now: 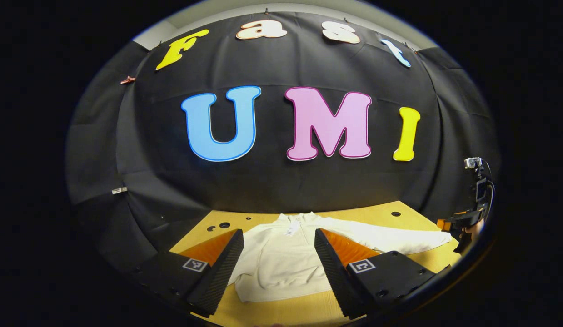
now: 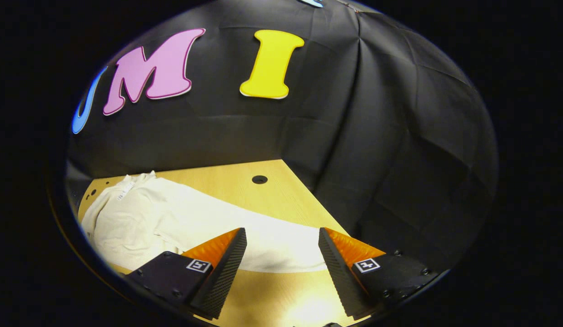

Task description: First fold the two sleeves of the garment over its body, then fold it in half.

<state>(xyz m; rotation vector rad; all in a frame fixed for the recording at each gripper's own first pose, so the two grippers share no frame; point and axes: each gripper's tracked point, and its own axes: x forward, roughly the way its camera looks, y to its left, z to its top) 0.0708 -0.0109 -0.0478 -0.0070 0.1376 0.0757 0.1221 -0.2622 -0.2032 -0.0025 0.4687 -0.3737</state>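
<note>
In the left gripper view, the left claw hangs above the near part of a wooden table, aimed forward at the black cloth wall, with its two fingers spread wide and nothing between them. Each finger carries a small square black-and-white marker on its base; no words can be read there.

Beyond and below the open fingers lies a cream sweatshirt, spread flat on the table with its collar toward the wall. A small white tag sits at the collar; its printing is too small to read. One long sleeve stretches out flat past the right finger toward the table's right edge. The body looks smooth, with a ribbed hem nearest the claw.

At the far right of that view, by the sleeve's cuff, the right claw shows small, with part of a hand behind it.

In the right gripper view, the right claw also stands wide, holding nothing, tilted down toward the table. The sleeve runs across just beyond and between its fingers, its cuff end near the right finger. The sweatshirt's body lies farther off to the left. A round dark hole marks the tabletop ahead.
</note>
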